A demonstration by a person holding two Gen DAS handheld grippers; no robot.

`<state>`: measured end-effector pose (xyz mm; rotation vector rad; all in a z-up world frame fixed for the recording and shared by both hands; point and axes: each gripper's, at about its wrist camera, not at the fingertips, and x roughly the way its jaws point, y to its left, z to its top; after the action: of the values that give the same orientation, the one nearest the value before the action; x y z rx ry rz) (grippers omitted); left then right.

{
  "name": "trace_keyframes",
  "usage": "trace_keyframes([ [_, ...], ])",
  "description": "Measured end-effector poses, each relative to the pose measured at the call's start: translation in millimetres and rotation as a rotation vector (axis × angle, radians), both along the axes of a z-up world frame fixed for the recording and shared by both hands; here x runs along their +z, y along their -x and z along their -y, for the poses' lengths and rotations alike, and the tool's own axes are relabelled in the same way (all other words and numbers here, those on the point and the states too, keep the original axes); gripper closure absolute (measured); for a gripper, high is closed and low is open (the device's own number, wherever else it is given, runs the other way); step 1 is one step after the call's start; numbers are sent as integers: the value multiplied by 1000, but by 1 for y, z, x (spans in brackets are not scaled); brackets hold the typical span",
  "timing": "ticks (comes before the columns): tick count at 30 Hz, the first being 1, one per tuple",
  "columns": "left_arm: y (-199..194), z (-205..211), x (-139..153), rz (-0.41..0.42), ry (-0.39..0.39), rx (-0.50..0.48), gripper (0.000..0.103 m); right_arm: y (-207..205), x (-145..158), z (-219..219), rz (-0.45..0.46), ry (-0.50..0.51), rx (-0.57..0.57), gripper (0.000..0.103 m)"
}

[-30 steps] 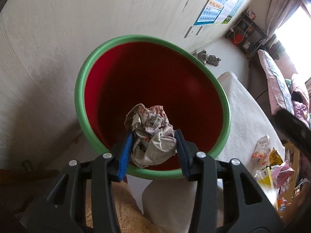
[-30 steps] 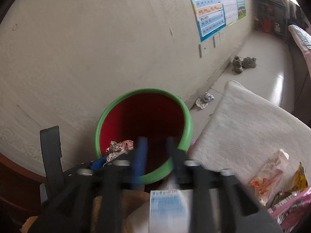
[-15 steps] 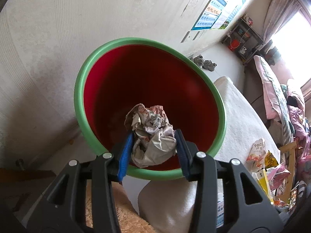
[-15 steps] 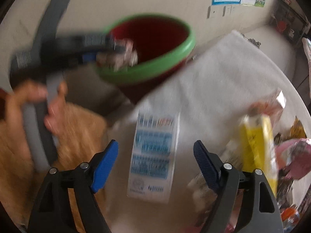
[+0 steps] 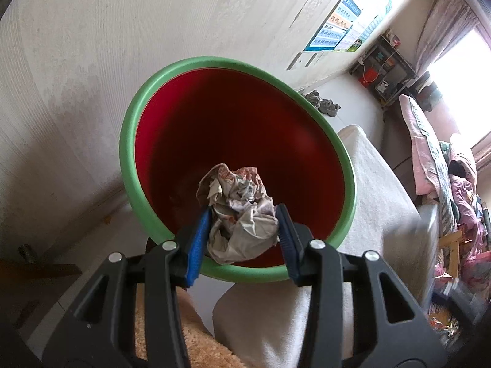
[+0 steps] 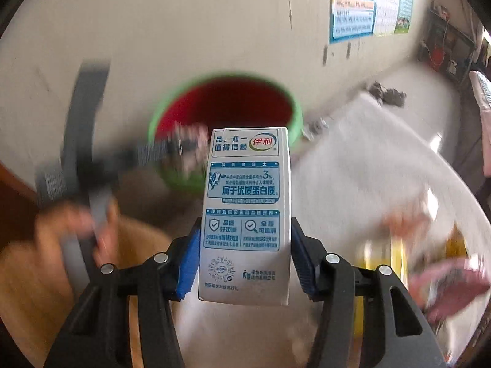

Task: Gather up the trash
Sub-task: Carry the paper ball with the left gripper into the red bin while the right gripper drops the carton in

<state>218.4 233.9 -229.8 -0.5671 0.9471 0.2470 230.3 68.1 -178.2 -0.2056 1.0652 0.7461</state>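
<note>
left gripper (image 5: pixel 242 239) clamped on crumpled paper (image 5: pixel 237 214) over red bin (image 5: pixel 132 141); right gripper (image 6: pixel 244 260) jaws closing, pads touching milk carton (image 6: pixel 245 214).

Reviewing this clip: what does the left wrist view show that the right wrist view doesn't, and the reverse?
Only the left wrist view: the left claw shut on a crumpled paper wad held over the bin's mouth, seen sharply.

Only the right wrist view: the right claw, jaws closing, with a white and blue milk carton between them, and a hand gripping the other tool, blurred.

Both: the red bin with green rim, the posters on the wall, and the white cloth.
</note>
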Motion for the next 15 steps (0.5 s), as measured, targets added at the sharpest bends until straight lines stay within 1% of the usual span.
trace_keyframes([
  [2, 1, 1, 0, 1, -2, -2, 62, -16, 1, -17, -4, -6, 7, 51],
  [6, 1, -1, -1, 3, 12, 8, 57, -45, -14, -46, -52, -5, -3, 48],
  [7, 1, -1, -1, 3, 17, 12, 53, -46, -12, -38, -57, -3, -9, 48],
  [8, 2, -2, -2, 0, 25, 18, 47, -48, -13, -40, -62, 0, -14, 42],
  [11, 3, -6, -3, 10, 51, 31, 47, -47, -15, -38, -61, -10, -30, 37],
  [13, 4, -5, -3, 11, 50, 31, 47, -45, -14, -34, -57, -20, -40, 37],
  [15, 4, -3, -3, 9, 44, 29, 47, -28, -5, -23, -45, -42, -55, 37],
])
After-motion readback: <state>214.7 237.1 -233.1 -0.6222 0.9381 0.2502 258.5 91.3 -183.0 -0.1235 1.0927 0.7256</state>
